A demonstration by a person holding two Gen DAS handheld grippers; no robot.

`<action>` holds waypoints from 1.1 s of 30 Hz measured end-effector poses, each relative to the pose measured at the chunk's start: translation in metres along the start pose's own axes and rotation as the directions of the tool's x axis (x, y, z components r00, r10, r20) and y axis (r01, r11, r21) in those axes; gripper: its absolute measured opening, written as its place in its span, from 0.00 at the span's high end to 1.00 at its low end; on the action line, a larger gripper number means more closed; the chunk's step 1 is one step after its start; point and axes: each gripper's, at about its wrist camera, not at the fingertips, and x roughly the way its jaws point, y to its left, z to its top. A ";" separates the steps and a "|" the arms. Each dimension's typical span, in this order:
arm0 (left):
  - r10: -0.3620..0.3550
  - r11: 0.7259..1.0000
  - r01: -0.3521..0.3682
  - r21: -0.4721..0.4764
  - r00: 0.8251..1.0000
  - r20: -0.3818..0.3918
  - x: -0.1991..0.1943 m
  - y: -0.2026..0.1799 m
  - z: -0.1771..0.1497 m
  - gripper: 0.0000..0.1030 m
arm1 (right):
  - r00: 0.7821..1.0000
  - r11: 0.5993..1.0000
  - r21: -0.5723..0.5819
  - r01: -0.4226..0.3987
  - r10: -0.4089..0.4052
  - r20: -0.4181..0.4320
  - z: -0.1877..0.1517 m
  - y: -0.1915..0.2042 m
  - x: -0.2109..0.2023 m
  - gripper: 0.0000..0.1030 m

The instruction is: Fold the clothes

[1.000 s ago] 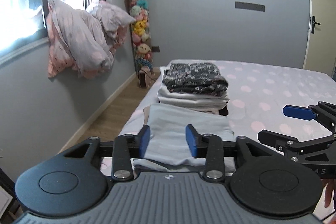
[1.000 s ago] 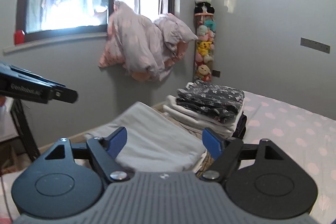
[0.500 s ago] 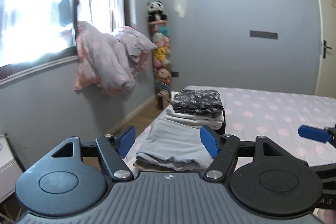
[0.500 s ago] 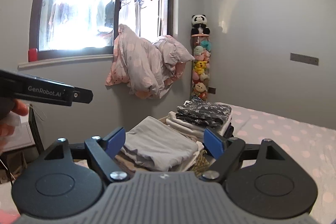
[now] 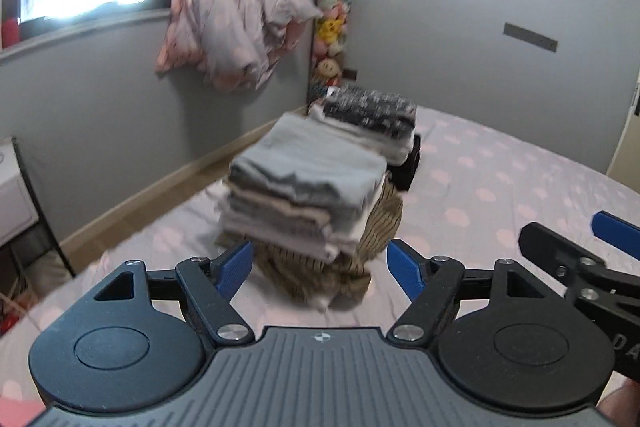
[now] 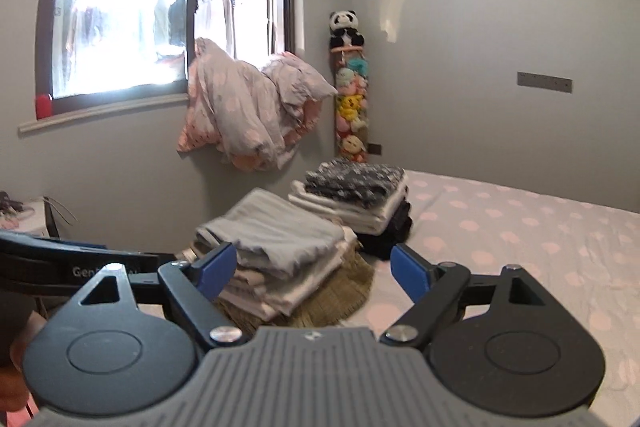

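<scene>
Grey-walled bedroom; dotted bed (image 6: 520, 227) carries two folded stacks at its left edge. Near stack (image 5: 304, 187), long axis running near-to-far, leans toward the bed's edge and could topple if nudged. Left gripper (image 5: 320, 267), jaws opening, and right gripper (image 6: 308, 267), spread, hold nothing.

Two stacks of clothes are set on the bed (image 6: 520, 239) near its window-side edge, the nearer stack (image 6: 276, 259) just before the farther stack (image 6: 356, 195). Bedding (image 6: 248, 123) is hung over the windowsill behind and to the left, and a column of toys (image 6: 351, 107) is stood in the corner beyond the stacks.
</scene>
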 end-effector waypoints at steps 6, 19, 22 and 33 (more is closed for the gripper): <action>-0.002 1.000 0.002 -0.014 1.000 -0.031 0.003 -0.004 -0.029 0.15 | 0.998 0.999 0.023 0.038 -0.037 -0.047 -0.022 -0.009 -0.001 0.16; -0.012 0.999 0.010 -0.033 0.998 -0.066 0.014 0.010 -0.045 0.15 | 0.991 0.997 -0.004 0.074 -0.074 -0.112 -0.041 0.005 0.015 0.16; -0.006 0.999 0.003 -0.035 0.998 -0.069 0.015 0.013 -0.047 0.15 | 0.988 0.997 0.003 0.082 -0.081 -0.132 -0.042 0.006 0.022 0.16; 0.002 1.000 -0.004 -0.019 0.995 -0.097 0.025 0.015 -0.056 0.15 | 0.979 0.994 -0.025 0.104 -0.106 -0.172 -0.049 0.016 0.034 0.14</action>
